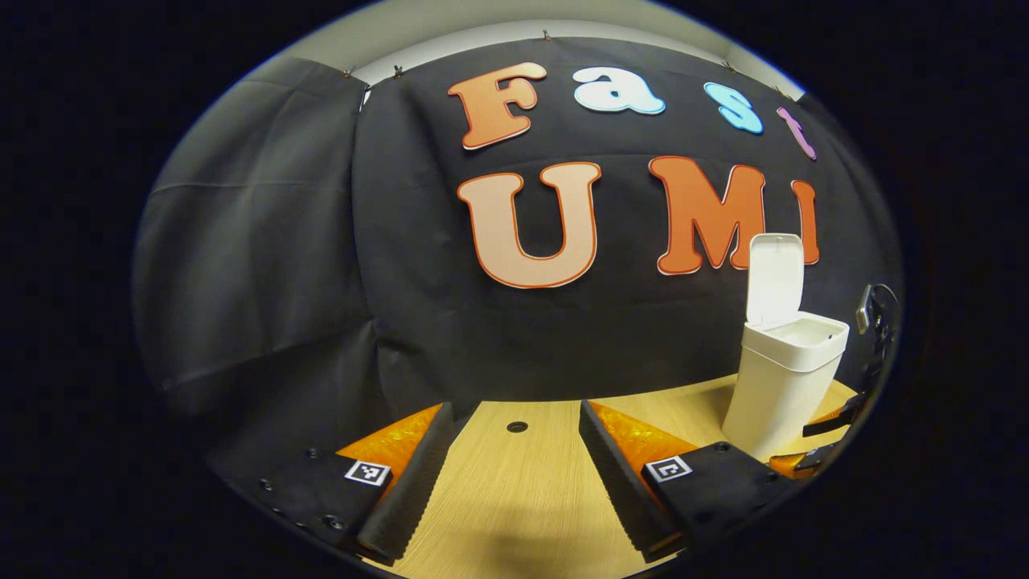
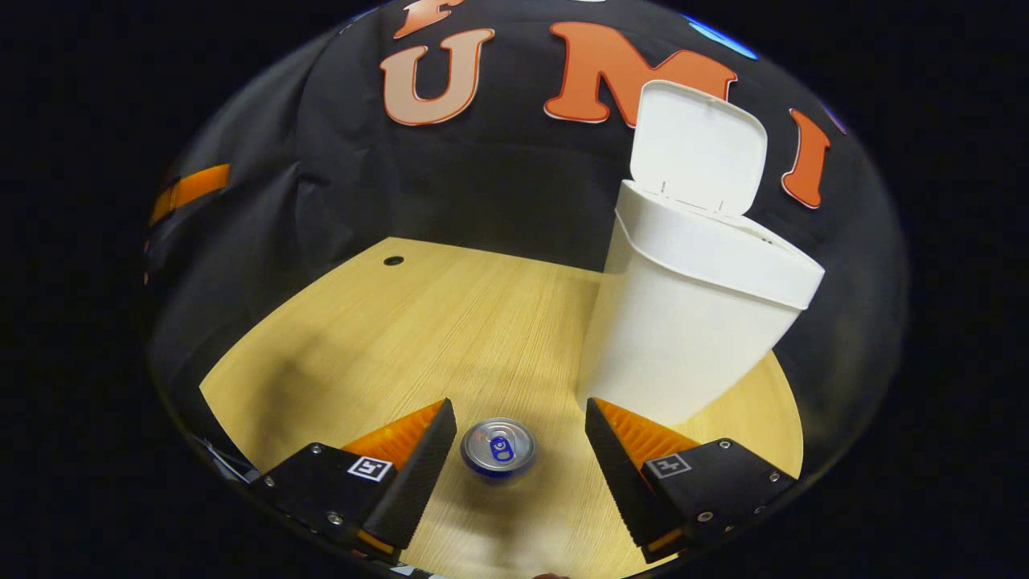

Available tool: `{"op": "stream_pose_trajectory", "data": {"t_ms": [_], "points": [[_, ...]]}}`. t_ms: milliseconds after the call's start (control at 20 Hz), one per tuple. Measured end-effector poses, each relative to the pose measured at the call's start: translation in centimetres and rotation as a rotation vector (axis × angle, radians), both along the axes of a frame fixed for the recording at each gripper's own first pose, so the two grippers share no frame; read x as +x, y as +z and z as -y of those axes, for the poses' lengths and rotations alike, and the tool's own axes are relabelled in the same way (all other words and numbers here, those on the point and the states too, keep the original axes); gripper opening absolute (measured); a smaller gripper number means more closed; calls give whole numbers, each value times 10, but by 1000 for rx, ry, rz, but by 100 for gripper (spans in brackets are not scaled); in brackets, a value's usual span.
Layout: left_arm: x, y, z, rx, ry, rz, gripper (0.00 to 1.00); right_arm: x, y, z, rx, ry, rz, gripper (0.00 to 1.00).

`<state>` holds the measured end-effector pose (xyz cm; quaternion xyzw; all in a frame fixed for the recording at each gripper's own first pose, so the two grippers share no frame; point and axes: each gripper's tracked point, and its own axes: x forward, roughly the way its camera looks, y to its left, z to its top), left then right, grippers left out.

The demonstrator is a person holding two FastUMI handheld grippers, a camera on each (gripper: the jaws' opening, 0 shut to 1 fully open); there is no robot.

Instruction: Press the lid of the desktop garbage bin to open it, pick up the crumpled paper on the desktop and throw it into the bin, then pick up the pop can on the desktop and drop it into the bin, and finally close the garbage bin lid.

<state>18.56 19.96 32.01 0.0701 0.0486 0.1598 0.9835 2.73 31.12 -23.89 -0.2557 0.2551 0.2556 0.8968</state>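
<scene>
A white desktop bin (image 2: 683, 322) stands on the wooden table with its lid (image 2: 695, 149) flipped up. In the left gripper view the same bin (image 1: 784, 378) is at the right, lid (image 1: 773, 277) raised. A pop can (image 2: 498, 448) stands upright on the table, seen from above, between the fingers of my right gripper (image 2: 518, 474). That gripper is open, its fingers apart from the can on both sides. My left gripper (image 1: 514, 490) is open over bare tabletop, with nothing between its fingers. Part of the other gripper (image 1: 836, 418) peeks in beyond the bin.
The wooden table (image 2: 418, 338) has a small dark hole (image 2: 393, 260) near its far left edge, also the hole (image 1: 517, 426) ahead of my left gripper. Black cloth walls close the booth behind and to the left.
</scene>
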Motion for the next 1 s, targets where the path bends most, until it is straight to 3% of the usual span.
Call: {"op": "stream_pose_trajectory", "data": {"t_ms": [400, 600, 650, 1000], "points": [[-2, -20, -16, -14, 37, -37, 99, 0, -63, 15, -142, 18, -92, 99], [1, -26, -22, -9, 47, -52, 99, -4, -77, 13, -148, 32, -139, 90], [1, -26, -22, -8, 45, -52, 99, -5, -76, 14, -135, 33, -143, 84], [7, -26, -21, -15, 37, -50, 96, -9, -47, 23, -122, 33, -120, 78]]}}
